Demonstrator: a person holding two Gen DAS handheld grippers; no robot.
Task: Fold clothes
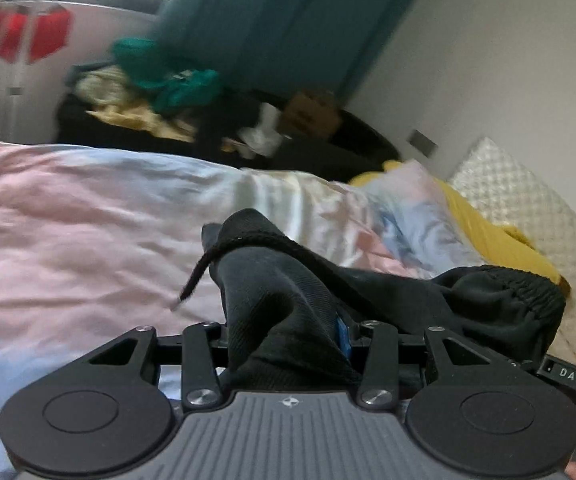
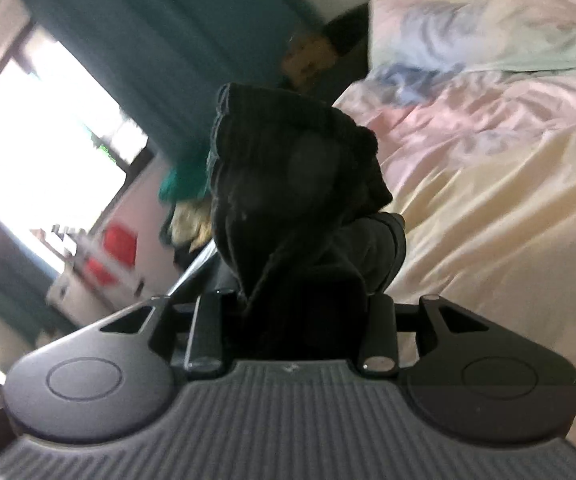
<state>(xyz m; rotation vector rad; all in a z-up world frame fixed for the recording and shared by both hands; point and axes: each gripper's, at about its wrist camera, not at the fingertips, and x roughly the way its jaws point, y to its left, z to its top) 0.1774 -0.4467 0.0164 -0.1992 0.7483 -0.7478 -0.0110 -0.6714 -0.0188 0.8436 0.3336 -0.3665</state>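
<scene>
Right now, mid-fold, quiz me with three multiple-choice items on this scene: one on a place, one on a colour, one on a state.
1. Where does the green clothing lie?
A. On the dark pile beyond the bed
B. On the yellow pillow
C. In the left claw

2. What colour is the garment in the claws?
A. Red
B. Black
C. Yellow

3. What state is the left claw in?
A. Open and empty
B. Shut on the black garment
C. Shut on the bedsheet

Answers:
1. A, it sits among heaped clothes past the pink bedsheet.
2. B, the cloth is black in both wrist views, and the right claw grips it too.
3. B, black fabric is bunched between its fingers.
</scene>
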